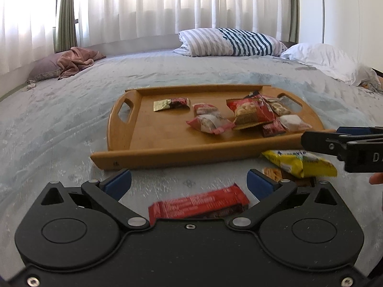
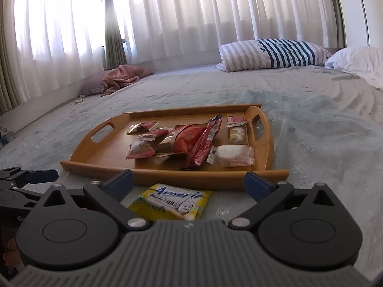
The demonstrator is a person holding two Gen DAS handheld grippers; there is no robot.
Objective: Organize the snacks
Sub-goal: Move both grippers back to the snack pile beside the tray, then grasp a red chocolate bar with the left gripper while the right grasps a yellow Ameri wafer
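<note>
We get soft daylight through the curtains, blown out at the upper left of the right wrist view. Fisheye bends the bed toward every edge (corners go black). The red bar near the lens is blurred; shadows stay faint.

Left gripper: jaws spread wide, nothing between the blue pads, pointing forward and level. Right gripper: jaws likewise spread wide, nothing clamped. In the left wrist view the right gripper sits off the left jaws' right side, slightly ahead.
</note>
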